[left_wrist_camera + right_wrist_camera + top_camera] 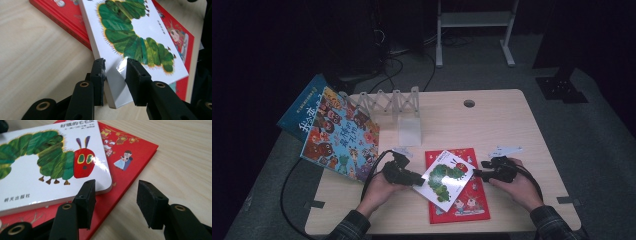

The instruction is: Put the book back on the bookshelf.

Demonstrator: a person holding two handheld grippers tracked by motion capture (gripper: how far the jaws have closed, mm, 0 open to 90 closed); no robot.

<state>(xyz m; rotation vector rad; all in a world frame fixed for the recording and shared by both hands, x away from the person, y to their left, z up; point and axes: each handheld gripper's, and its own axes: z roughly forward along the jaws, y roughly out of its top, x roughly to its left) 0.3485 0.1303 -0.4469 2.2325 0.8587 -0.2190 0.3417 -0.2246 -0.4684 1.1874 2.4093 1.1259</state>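
A white board book with a green caterpillar (444,177) lies askew on top of a larger red picture book (467,205) near the table's front edge. My left gripper (419,181) is at the white book's left corner. In the left gripper view the jaws (115,70) stand close on either side of that corner of the white book (130,32), and I see no firm squeeze; the red book (62,17) lies beneath. My right gripper (477,173) is open by the white book's right corner. Its jaws (116,192) straddle the edge of the red book (130,152), short of the white book (37,170).
A big colourful picture book (339,135) leans at the table's left edge in front of a blue book (304,107). A white folding rack (387,102) and a clear stand (408,131) sit behind. A cable hole (469,103) is at the back. Bare tabletop (512,125) lies to the right.
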